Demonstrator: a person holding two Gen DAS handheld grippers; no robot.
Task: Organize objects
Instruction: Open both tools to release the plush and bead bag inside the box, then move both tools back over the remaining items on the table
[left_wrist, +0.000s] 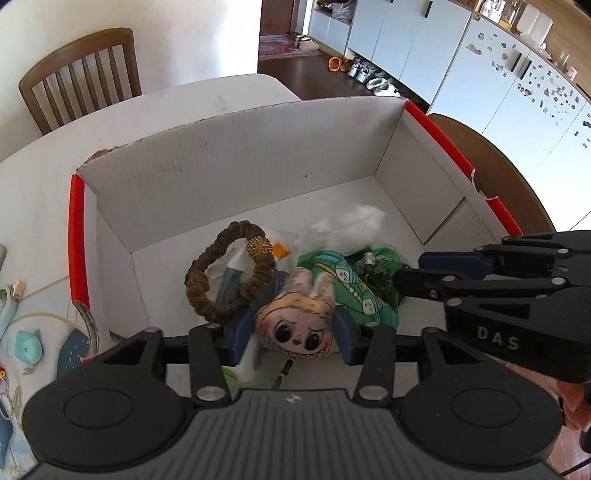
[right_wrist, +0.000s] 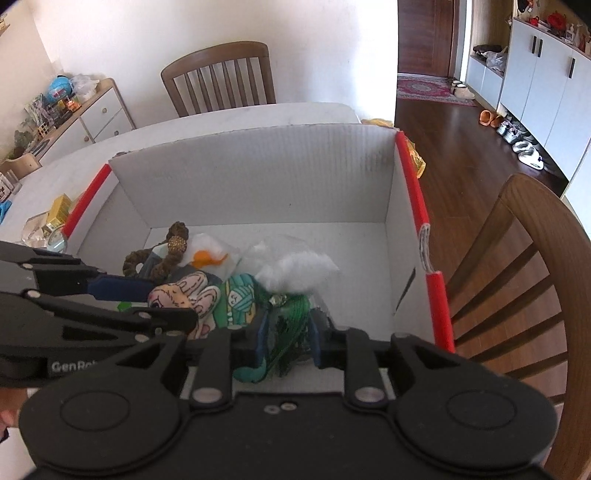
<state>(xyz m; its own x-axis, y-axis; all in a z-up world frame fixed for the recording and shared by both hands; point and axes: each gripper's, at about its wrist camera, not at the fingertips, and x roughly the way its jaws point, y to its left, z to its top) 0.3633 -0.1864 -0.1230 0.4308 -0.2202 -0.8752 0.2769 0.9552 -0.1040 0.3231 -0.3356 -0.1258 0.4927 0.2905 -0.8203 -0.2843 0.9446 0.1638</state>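
Observation:
A white cardboard box (left_wrist: 258, 155) with red edges holds a pile of small things. My left gripper (left_wrist: 291, 338) stands low in the box, its blue pads on either side of a doll-face toy (left_wrist: 295, 332) with bunny ears that rests on the pile. The pads do not look pressed on it. My right gripper (right_wrist: 288, 339) straddles a green mesh bag (right_wrist: 291, 317), also loosely. A brown scrunchie (left_wrist: 229, 273), a green patterned pouch (left_wrist: 347, 284) and a clear plastic bag (left_wrist: 347, 221) lie around them. The grippers are side by side, nearly touching.
The box sits on a white table (left_wrist: 221, 96). A wooden chair (left_wrist: 81, 70) stands at the far side and another chair (right_wrist: 517, 258) at the right edge. Small trinkets (left_wrist: 26, 347) and a yellow packet (right_wrist: 59, 210) lie left of the box.

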